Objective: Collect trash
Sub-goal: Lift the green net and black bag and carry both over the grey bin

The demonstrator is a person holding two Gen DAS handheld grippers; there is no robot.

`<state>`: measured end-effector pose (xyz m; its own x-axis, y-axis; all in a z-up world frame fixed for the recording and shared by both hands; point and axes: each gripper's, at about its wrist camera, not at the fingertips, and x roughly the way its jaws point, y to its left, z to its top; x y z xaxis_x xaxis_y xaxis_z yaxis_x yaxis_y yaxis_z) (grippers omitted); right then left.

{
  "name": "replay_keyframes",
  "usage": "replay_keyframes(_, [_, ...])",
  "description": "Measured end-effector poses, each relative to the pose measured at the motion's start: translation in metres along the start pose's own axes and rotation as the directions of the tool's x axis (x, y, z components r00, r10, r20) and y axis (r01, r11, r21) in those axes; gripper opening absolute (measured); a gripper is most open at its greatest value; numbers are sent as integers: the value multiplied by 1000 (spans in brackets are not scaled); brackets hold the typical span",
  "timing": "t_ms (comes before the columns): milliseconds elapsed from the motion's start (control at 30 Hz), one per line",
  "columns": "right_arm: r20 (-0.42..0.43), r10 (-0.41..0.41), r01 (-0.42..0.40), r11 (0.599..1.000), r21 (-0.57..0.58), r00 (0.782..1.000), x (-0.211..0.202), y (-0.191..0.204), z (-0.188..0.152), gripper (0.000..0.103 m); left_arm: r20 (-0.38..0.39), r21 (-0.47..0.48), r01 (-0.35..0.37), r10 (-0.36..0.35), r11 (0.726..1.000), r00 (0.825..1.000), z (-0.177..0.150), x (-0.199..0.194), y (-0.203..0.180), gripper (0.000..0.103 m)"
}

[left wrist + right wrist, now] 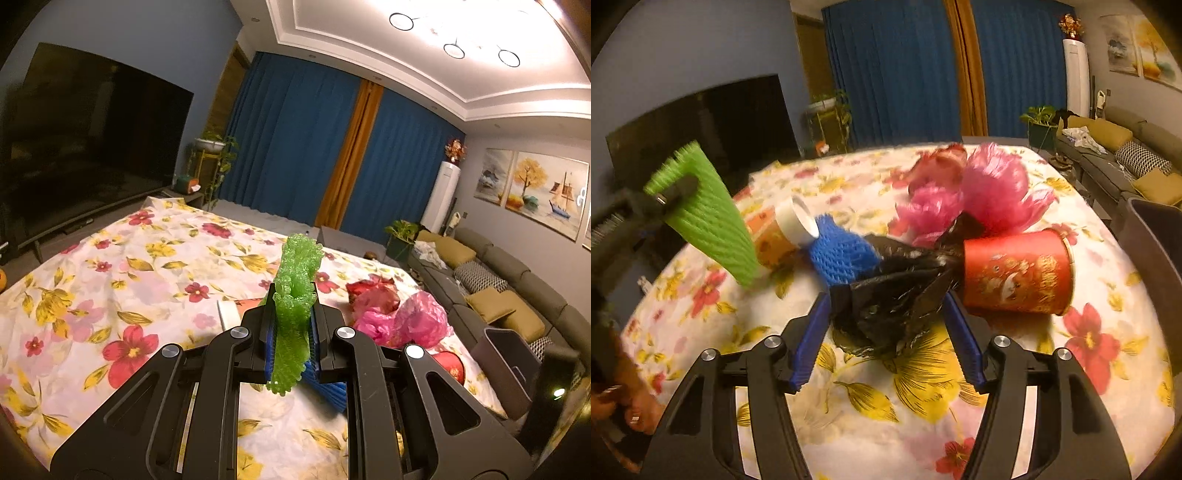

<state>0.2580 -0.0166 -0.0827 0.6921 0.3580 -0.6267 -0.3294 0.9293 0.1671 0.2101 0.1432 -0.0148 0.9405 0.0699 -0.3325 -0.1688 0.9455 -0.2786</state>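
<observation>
Pinches a green net (pixel 295 295) tight in the left gripper (pixel 291 321), jaws almost together with only the squashed net between the blue pads. Sticks up past the fingertips and hangs down a little behind them. Seen from the right camera too: same green net (pixel 701 218) up in the air at the left, off the table, clamped in the dark left gripper (pixel 670 194).

Holds the right gripper (pixel 884 297) low over the table (pixel 1108 369), pointed down, jaws about half open. Has a crumpled black bag (pixel 894 299) lying between the two blue pads, resting on the flowery cloth. Sits very close to both pads; cannot tell whether either one really presses on it, and looks loose, not squeezed.

More trash in a heap just past the black bag. A red cup (pixel 1015 273) on its side at the right, touching the bag. A blue net (pixel 842 254) on the left of the bag, right up against it. A white roll (pixel 799 221) just behind the blue net. A pink bag (pixel 990 188) farther back, puffed up, with a red wrapper (pixel 942 166) beside it.

A dark bin (pixel 1156 258) at the right edge of the table. A hand (pixel 628 410) down in the left corner of the right camera view, blurry.
</observation>
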Motion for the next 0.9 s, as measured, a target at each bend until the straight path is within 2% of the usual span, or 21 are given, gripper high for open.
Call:
replay_keyframes(67, [-25, 1, -1, 1000, 0, 1000, 8, -1, -2, 16, -5, -4, 5, -5, 1000, 1000, 0, 1, 0, 14])
replay_keyframes(100, [-35, 2, -2, 1000, 0, 999, 10, -1, -4, 9, -6, -1, 6, -6, 1000, 1000, -1, 0, -1, 14])
replay_keyframes(200, [-14, -8, 8, 1000, -2, 1000, 2, -8, -7, 6, -11, 8, 22, -22, 1000, 1000, -2, -1, -5, 14])
replay_keyframes(433, [141, -34, 40, 998, -46, 989, -59, -22, -1, 6, -24, 24, 52, -51, 998, 998, -6, 0, -14, 14])
replay_keyframes(733, [232, -58, 61, 998, -6, 971, -107, -55, 3, 6, -45, 73, 110, -106, 991, 993, -13, -2, -36, 14])
replay_keyframes(900, [276, -74, 76, 997, 1, 958, -128, -68, 3, 6, -44, 108, 164, -160, 981, 986, -13, -13, -56, 14])
